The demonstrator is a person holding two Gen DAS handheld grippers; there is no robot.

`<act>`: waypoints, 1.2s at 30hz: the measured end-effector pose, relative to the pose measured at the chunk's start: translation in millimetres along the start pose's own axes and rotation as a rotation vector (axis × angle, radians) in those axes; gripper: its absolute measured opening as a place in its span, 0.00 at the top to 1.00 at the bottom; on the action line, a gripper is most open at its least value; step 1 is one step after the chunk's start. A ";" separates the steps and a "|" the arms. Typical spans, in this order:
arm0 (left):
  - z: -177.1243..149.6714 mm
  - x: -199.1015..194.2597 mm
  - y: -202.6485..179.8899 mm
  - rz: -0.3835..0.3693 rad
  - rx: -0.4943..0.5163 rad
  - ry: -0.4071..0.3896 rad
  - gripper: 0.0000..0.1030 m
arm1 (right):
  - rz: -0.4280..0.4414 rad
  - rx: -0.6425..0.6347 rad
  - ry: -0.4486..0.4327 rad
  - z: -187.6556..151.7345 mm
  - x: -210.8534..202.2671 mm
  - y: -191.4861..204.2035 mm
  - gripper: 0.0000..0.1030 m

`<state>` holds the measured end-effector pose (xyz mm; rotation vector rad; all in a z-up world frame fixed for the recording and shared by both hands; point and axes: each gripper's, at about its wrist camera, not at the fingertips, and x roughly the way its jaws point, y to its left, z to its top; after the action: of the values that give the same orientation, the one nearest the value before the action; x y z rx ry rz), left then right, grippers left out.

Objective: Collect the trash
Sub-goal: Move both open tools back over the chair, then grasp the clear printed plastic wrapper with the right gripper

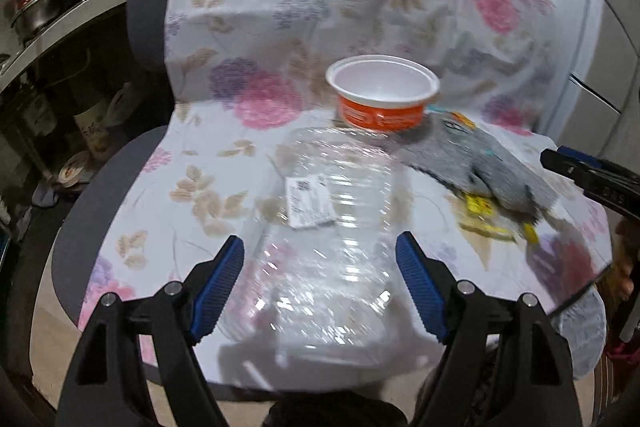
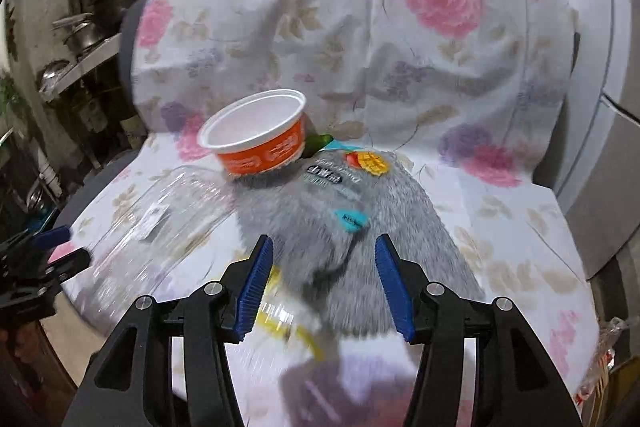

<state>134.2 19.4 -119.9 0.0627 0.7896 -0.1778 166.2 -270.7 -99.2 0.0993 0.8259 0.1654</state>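
On the flower-printed cloth draped over a grey chair [image 1: 100, 187]: three pieces of rubbish, close together. Nearest the left edge of the seat, a clear crumpled plastic container with a small white label [image 1: 328, 227], lying straight ahead of the left gripper [image 1: 320, 279] and already reaching in between its blue ribbed pads. Pads standing wide apart, no visible contact with the plastic on either side, nothing held. Long axis of the container seemingly running near to far, roughly in line with the fingers, though blur and transparency make its outline hard to trace. Farther back, an empty orange tub with a white rim and white inside [image 1: 382, 95], upright, touching the far end of the container in the left view. To the right, a flat silver-grey snack wrapper with yellow and turquoise print [image 2: 352, 227], stretched from the tub toward the near edge, its near end lying between the fingers of the right gripper [image 2: 324, 283]. Right jaws parted too, at a narrower gap, not pressing on the foil as far as the smeared picture shows. Judged from this layout: container clearly the left hand's piece, wrapper the right's, tub about midway. Likely next need: lower each tool further and close across the short width.
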 end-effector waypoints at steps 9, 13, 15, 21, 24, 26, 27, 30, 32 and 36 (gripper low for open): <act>14.8 27.3 6.2 0.009 -0.013 0.028 0.26 | 0.131 0.211 0.125 9.2 86.1 -35.1 0.46; 18.9 34.6 6.3 0.011 -0.013 0.031 0.26 | 0.189 0.310 0.161 8.1 107.3 -51.0 0.45; 19.9 37.6 6.4 0.015 -0.016 0.034 0.26 | 0.215 0.337 0.163 9.1 114.2 -54.6 0.43; 20.7 34.2 8.3 0.032 -0.035 0.032 0.26 | 0.248 0.461 0.103 28.0 128.1 -71.1 0.58; 20.4 26.4 10.1 0.045 -0.044 0.021 0.26 | 0.250 0.506 0.083 40.3 126.9 -80.0 0.94; 19.8 19.8 11.0 0.048 -0.048 0.013 0.26 | 0.261 0.504 0.045 48.2 114.0 -80.5 0.99; 19.3 16.5 11.3 0.049 -0.049 0.008 0.26 | 0.261 0.493 0.022 52.7 104.7 -79.6 0.99; 18.5 5.5 11.8 0.052 -0.053 -0.011 0.26 | 0.280 0.447 -0.051 62.5 61.6 -72.9 0.99; 17.5 -2.8 11.8 0.053 -0.056 -0.027 0.26 | 0.294 0.417 -0.074 64.2 32.0 -68.2 0.99; 12.4 -15.7 12.4 0.053 -0.056 -0.046 0.26 | 0.314 0.342 -0.085 53.7 -29.4 -54.4 0.99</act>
<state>134.3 32.2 -100.1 0.0260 0.7458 -0.1067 192.2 -330.8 -49.9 0.5561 0.7442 0.3121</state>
